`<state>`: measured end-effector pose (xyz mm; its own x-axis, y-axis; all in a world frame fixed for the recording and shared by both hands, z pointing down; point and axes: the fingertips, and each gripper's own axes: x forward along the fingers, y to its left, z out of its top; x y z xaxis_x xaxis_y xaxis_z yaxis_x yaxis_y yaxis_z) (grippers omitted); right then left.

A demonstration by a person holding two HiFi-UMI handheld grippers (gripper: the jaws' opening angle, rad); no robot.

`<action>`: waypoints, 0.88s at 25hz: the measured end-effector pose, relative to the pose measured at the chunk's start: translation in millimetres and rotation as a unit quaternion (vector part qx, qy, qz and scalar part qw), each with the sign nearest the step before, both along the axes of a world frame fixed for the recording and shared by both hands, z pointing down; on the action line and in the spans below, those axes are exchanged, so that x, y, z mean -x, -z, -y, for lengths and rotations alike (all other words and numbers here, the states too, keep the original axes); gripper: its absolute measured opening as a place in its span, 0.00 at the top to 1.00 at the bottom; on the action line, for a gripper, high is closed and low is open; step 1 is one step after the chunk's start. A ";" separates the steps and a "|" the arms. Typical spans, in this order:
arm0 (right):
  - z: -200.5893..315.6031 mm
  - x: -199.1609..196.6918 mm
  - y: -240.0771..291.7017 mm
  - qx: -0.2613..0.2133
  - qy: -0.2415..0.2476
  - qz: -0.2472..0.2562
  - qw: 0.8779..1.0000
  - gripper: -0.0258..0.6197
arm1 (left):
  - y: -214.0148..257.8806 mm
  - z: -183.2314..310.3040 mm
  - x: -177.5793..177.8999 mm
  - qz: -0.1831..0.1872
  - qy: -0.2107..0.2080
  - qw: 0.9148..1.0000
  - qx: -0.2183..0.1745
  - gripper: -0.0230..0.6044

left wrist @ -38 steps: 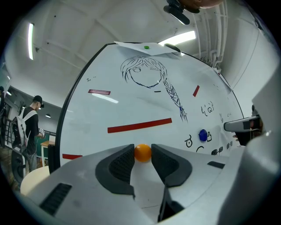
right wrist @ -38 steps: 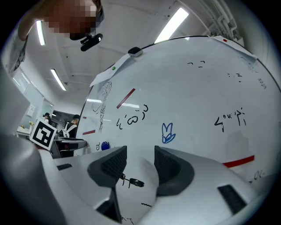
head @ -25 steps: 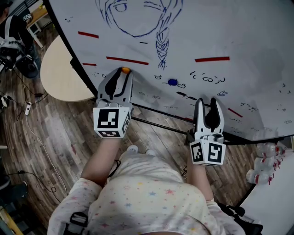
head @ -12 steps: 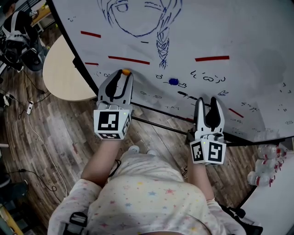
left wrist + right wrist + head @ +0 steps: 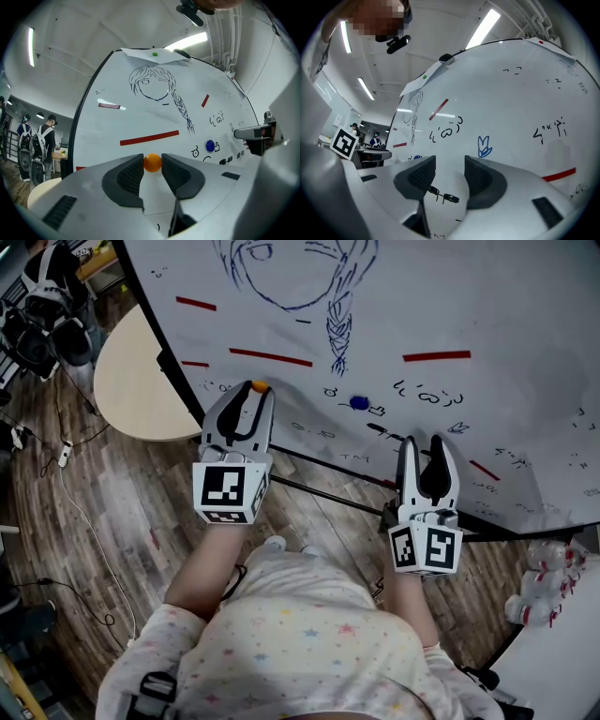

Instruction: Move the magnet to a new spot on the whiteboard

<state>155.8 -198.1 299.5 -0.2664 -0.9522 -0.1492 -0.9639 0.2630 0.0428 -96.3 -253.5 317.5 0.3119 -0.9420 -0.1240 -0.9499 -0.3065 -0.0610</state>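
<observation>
A small round orange magnet [image 5: 152, 162] sits between the tips of my left gripper [image 5: 152, 164], whose jaws are shut on it against the whiteboard [image 5: 140, 117]. From the head view the orange magnet [image 5: 257, 386] shows at the tip of the left gripper [image 5: 253, 390], low on the whiteboard [image 5: 487, 306]. A blue magnet [image 5: 359, 402] sticks to the board further right, also seen as the blue magnet [image 5: 210, 146]. My right gripper [image 5: 425, 448] is open near the board's lower edge, nothing between its jaws; right gripper [image 5: 450, 166].
The board carries a drawn girl's head with a braid [image 5: 337, 324], red strips [image 5: 271, 357] and small scribbles. A round beige table [image 5: 131, 390] stands left of the board. Cables lie on the wooden floor [image 5: 94, 521]. People stand in the background [image 5: 44, 140].
The view has shifted slightly; the left gripper with the orange magnet holds about the same spot on the board. The right gripper has not moved.
</observation>
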 end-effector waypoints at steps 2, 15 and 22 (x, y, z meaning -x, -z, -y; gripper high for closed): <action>-0.6 0.1 0.5 -0.001 0.001 0.001 1.000 0.69 | 0.9 -1.6 -0.8 0.000 0.000 1.000 -0.001 0.78; -5.6 -4.4 0.3 -0.002 -0.005 -0.001 1.000 0.69 | 2.9 -9.7 -18.3 -0.001 -0.020 1.000 -0.003 0.78; -6.0 -9.2 -0.1 -0.002 -0.013 0.000 1.000 0.69 | 3.8 -8.4 -29.6 0.000 -0.034 0.999 -0.004 0.78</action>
<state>165.0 -192.1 299.6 -0.2420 -0.9580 -0.1539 -0.9703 0.2381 0.0438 -66.7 -245.2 313.7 0.3755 -0.9174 -0.1320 -0.9268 -0.3703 -0.0630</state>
